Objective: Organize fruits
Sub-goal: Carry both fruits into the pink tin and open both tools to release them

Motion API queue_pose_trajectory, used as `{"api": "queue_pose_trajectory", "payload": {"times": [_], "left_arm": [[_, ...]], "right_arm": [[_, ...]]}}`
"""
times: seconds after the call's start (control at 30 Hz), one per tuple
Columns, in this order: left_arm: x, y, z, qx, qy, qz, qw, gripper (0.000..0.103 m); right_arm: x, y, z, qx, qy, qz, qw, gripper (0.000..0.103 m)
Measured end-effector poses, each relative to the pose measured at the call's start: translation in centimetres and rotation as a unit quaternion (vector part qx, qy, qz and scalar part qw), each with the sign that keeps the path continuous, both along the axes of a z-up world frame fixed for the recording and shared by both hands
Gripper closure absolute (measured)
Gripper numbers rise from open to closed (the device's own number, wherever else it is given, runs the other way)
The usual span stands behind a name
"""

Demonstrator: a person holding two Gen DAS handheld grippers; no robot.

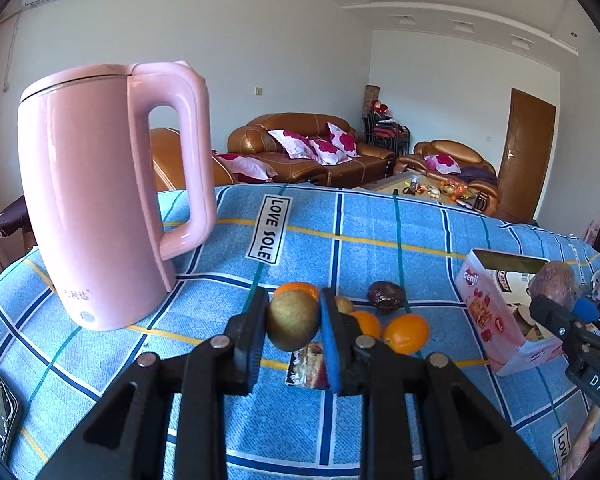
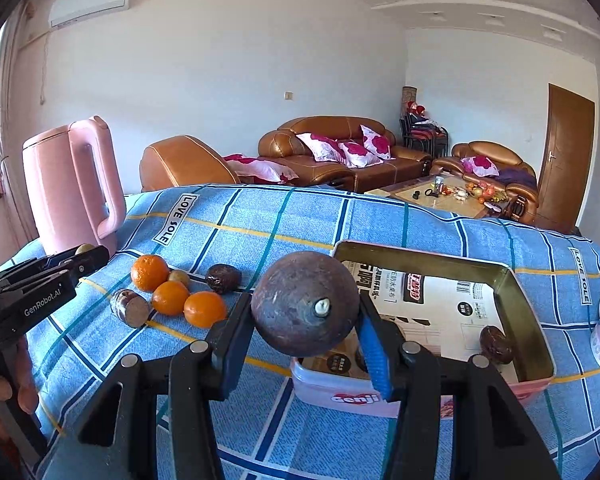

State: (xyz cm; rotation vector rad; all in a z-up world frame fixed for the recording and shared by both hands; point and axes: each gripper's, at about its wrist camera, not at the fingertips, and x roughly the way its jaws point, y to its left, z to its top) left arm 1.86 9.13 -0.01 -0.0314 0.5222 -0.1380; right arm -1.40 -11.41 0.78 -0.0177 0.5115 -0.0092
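**Both grippers carry fruit toward the box**

The left gripper [image 1: 293, 322] is closed on a small brown-green fruit [image 1: 293, 325], held above the blue checked cloth [image 1: 380, 220] — near the oranges [image 2: 168, 292] that still lie there. The right gripper [image 2: 304, 320] is closed on a big dark round fruit [image 2: 305, 303], which hangs just over the near edge of the pink box [image 2: 532, 304]. One dark fruit [image 2: 496, 344] already lies inside the box.

The step in hand seems to be the carrying. Next, I think, the right gripper must go further over the box, lower and open; the left one follows — without bumping the pink kettle [image 1: 100, 200].
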Motion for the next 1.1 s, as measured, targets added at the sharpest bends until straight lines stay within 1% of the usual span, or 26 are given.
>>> {"api": "queue_pose_trajectory", "payload": {"times": [0.1,0.33,0.5,0.6,0.93,1.1], "left_arm": [[-0.1,-1.1,-0.1,0.006,0.005,0.012,0.9999,0.076],[-0.6,-4.0,-0.1,0.012,0.005,0.008,0.9999,0.077],[-0.8,-6.2,0.4,0.009,0.003,0.001,1.0000,0.076],[-0.8,-7.6,0.7,0.003,0.002,-0.011,0.9999,0.076],[-0.6,-12.5,1.7,0.002,-0.009,-0.045,0.9990,0.076],[-0.5,-14.9,1.9,0.001,-0.012,-0.065,0.9978,0.076]], "right_arm": [[-0.2,-0.6,0.3,-0.002,-0.005,-0.003,1.000,0.050],[-0.6,-2.5,0.8,-0.006,-0.015,-0.016,1.000,0.050],[-0.7,-4.3,1.1,-0.005,-0.021,-0.031,0.999,0.050],[-0.8,-5.4,1.1,-0.009,-0.023,-0.042,0.999,0.050],[-1.1,-9.3,1.6,-0.010,-0.027,-0.072,0.997,0.050],[-1.3,-11.1,1.9,-0.024,-0.035,-0.093,0.995,0.050]]}}
